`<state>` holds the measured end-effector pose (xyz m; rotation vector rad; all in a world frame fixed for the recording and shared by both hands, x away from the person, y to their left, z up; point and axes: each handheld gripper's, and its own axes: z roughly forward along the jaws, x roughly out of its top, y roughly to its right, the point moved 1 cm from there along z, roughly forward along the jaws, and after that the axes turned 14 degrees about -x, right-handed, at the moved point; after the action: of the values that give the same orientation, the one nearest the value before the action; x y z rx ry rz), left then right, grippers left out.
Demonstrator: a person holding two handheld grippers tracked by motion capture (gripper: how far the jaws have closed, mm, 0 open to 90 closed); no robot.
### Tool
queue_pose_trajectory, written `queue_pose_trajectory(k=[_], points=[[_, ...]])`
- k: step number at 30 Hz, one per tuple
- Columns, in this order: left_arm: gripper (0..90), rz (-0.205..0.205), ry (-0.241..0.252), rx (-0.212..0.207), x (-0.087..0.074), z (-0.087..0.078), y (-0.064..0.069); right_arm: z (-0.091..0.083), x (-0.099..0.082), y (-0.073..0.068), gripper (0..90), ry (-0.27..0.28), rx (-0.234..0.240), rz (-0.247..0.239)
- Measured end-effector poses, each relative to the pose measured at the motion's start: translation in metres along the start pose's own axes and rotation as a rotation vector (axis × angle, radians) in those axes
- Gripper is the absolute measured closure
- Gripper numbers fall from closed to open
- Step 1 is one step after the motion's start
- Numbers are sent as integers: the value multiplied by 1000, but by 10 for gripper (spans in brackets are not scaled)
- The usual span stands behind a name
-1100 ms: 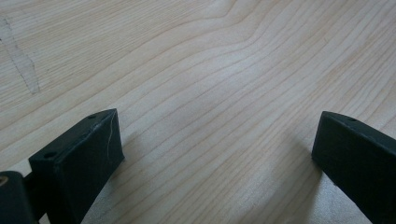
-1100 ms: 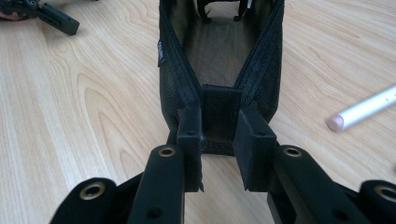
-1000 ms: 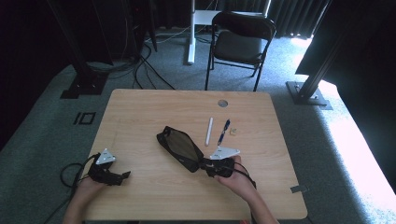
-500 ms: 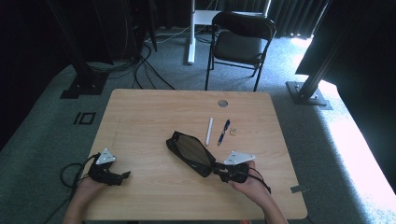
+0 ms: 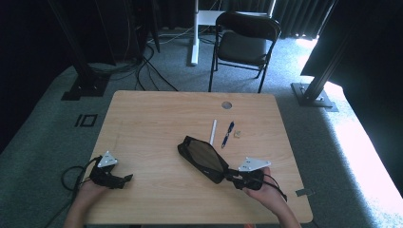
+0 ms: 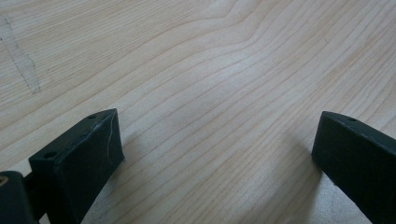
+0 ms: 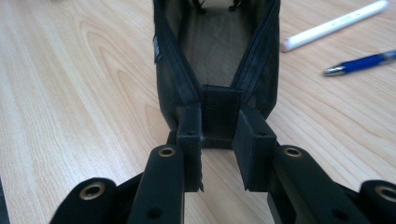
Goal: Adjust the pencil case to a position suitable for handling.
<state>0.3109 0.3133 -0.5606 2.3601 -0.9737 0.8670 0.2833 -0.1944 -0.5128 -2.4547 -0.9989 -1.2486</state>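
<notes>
A black zip pouch (image 5: 201,158) lies open on the wooden table (image 5: 152,123), slanting from centre toward the front right. My right gripper (image 5: 228,175) holds its near end: in the right gripper view the jaws (image 7: 219,126) pinch the fabric tab at the end of the pouch (image 7: 212,51), between the two zipper edges. My left gripper (image 5: 126,179) rests at the front left of the table, and its jaws (image 6: 217,140) stand wide apart over bare wood. A white pen (image 5: 213,131) and a blue pen (image 5: 229,134) lie just behind the pouch.
A small pale object (image 5: 237,134) sits right of the blue pen. A round cable hole (image 5: 226,104) is near the table's back edge. A folding chair (image 5: 247,42) stands behind the table. In the right gripper view the white pen (image 7: 334,25) and blue pen (image 7: 362,63) lie right of the pouch.
My right gripper has slid to the right along the front of the table and dragged the pouch with it. The left gripper has stayed where it was.
</notes>
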Motion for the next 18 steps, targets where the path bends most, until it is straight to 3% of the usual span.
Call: queue_pose_trajectory(k=[7, 18], points=[[21, -2, 1, 0, 0, 0, 0, -12, -8, 5, 731, -20, -6, -11], [21, -4, 2, 4, 0, 0, 0, -30, -25, 12, 730, -36, -20, 22]])
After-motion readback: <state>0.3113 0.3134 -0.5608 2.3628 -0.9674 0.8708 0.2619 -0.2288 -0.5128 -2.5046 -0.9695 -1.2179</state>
